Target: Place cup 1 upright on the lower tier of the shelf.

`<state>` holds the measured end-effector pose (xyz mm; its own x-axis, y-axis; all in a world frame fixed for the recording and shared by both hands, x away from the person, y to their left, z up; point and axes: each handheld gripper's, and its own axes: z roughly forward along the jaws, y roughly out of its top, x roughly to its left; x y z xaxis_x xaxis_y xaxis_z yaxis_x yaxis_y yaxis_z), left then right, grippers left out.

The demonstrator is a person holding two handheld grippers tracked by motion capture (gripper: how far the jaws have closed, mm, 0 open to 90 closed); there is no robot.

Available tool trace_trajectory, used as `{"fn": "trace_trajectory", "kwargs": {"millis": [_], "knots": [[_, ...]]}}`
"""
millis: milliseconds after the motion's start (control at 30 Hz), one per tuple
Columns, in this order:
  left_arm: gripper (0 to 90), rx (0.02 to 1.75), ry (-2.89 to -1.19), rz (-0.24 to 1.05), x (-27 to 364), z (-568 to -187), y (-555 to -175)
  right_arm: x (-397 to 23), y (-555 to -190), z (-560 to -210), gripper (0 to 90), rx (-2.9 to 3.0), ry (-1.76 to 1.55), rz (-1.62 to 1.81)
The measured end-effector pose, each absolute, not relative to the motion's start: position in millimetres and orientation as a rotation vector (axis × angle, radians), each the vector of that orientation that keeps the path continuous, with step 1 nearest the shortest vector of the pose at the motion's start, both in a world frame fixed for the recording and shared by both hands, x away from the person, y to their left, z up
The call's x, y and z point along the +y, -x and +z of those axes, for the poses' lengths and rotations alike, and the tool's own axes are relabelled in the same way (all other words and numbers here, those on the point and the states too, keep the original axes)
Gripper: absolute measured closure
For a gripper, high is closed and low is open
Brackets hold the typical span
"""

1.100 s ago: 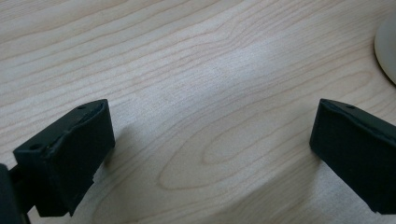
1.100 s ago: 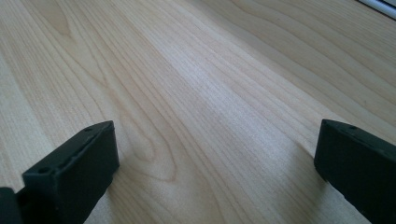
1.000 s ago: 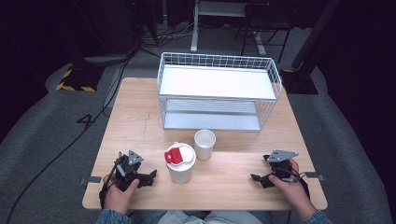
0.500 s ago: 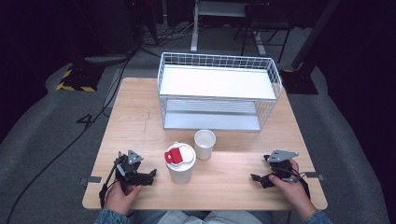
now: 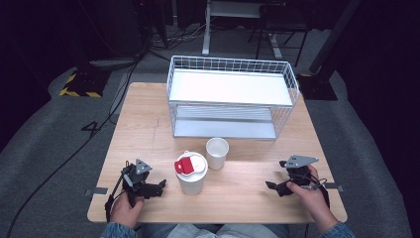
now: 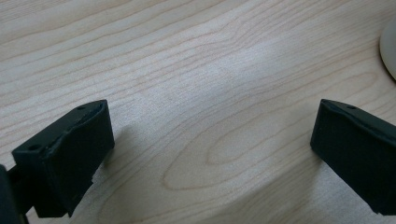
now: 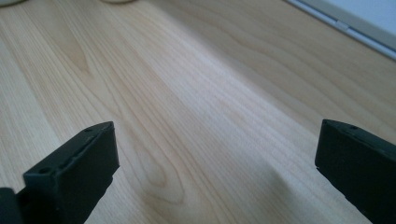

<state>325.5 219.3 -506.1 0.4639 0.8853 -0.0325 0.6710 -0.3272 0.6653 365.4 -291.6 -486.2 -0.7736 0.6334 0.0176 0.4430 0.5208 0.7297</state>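
Where the two grippers rest, the largest item is the wooden table (image 5: 143,124), light-grained, bearing everything listed; both tools sit near its front edge, well apart from one another. Next in size, a white wire basket (image 5: 233,74) with a white shelf on top and a slatted lower level stands far ahead of both grippers, toward the back half of the table. Third, a white lidded cup (image 5: 191,172) with a red tab on its lid stands just to the right of the left gripper (image 5: 157,187), near it but apart; a pale curved edge of it may be what shows at the upper right corner of the left gripper view. Fourth, a smaller open white cup (image 5: 217,153), upright, stands just beyond and right of the lidded cup, between the two grippers and ahead of them. Left gripper: held in the person's left hand (image 5: 127,210), jaws spread wide over bare wood, holding nothing. Right gripper (image 5: 271,186): held in the right hand (image 5: 309,191), jaws pointing leftward toward the cups, likewise spread wide over bare wood, gripping nothing; a pale edge of the basket base crosses the upper right of its view.
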Motion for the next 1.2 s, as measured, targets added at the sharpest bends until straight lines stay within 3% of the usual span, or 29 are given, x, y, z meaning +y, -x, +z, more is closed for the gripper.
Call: {"fn": "trace_trajectory", "kwargs": {"millis": [467,1200], "knots": [[0.0,1.288,-2.103,0.451,219.4,-506.1,-325.7,-268.4,-372.0,-447.6,0.0,2.447,-0.875,1.252],[0.0,1.288,-2.103,0.451,219.4,-506.1,-325.7,-202.7,-391.9,-433.7,0.0,2.418,-0.776,1.448]]}}
